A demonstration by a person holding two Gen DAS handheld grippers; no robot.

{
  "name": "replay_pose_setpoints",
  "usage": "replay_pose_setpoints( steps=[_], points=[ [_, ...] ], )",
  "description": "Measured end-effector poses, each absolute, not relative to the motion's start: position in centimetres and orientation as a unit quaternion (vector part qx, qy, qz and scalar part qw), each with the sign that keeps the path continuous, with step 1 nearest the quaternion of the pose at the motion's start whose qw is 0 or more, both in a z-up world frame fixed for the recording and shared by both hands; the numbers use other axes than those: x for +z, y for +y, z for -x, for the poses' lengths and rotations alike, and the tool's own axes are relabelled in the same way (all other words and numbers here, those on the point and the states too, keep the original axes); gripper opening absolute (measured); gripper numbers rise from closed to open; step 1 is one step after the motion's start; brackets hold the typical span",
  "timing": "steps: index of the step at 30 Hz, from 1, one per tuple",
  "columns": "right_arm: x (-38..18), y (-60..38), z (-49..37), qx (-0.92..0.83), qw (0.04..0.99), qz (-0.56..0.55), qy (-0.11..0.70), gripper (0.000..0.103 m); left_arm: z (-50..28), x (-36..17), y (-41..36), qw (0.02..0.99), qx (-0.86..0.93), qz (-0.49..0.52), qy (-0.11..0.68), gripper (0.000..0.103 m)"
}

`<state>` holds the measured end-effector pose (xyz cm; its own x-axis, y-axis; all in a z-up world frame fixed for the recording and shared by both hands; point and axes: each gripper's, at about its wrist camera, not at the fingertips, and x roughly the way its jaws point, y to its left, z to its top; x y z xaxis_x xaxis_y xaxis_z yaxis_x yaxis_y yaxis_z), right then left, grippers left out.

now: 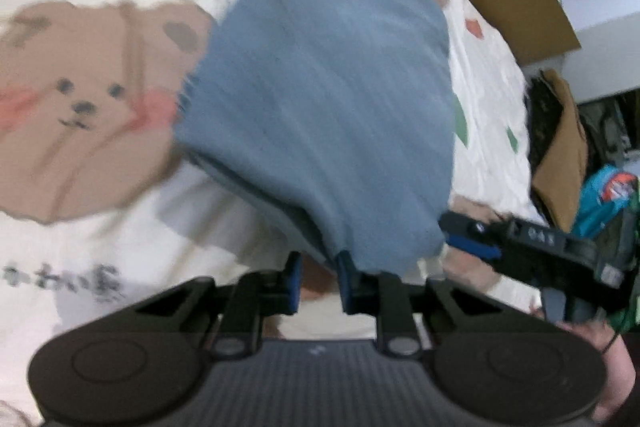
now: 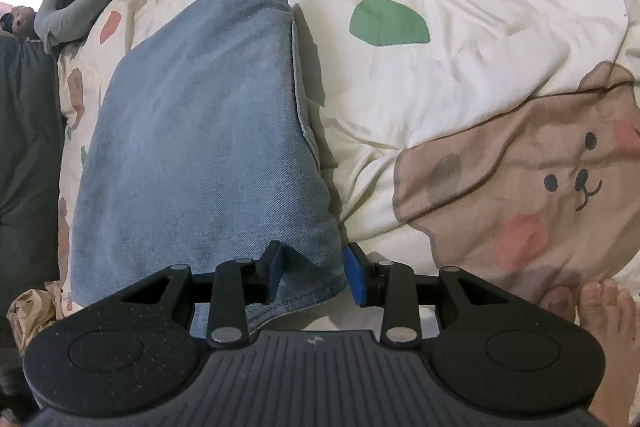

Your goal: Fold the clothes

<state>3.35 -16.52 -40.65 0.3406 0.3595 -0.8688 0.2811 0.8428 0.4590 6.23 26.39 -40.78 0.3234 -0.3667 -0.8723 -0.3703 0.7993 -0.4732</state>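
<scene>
Right wrist: one folded jeans [image 2: 200,147].

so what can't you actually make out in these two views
- Left wrist view: the jeans and the writing on the blanket are motion-blurred; the writing is unreadable.
- Left gripper: blurred; grip on the hem unclear.
- Right wrist view: right gripper body covers the jeans' near edge.

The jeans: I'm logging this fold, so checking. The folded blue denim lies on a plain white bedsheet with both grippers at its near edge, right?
Not quite: the bedsheet is not plain. It is cream, printed with bears and green leaves, as the right wrist view shows. The jeans do lie folded on it, with the left gripper and right gripper at their near edge.
</scene>
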Motion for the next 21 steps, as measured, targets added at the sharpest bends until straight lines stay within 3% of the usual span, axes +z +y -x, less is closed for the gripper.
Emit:
replay_pose_setpoints(
  steps=[4,7,12,14,21],
  points=[
    [-40.1,-16.7,-3.6,0.026,0.775,-0.276,0.568,0.041,-6.7,-40.1,27.9,0.752,0.037,0.300,0.586,0.024],
    [-39.8,-16.9,-4.0,0.027,0.777,-0.278,0.564,0.041,-6.3,-39.8,28.7,0.748,0.064,0.291,0.593,0.037],
    [-39.5,-17.1,-4.4,0.027,0.781,-0.283,0.556,0.043,-5.7,-39.7,30.0,0.748,0.103,0.277,0.594,0.038],
    [-39.5,-17.3,-4.5,0.024,0.783,-0.282,0.553,0.048,-5.8,-39.6,30.7,0.752,0.120,0.273,0.587,0.038],
    [-40.0,-17.7,-5.5,0.024,0.776,-0.313,0.547,0.049,-7.9,-37.9,33.0,0.778,0.139,0.243,0.563,0.038]
  ],
)
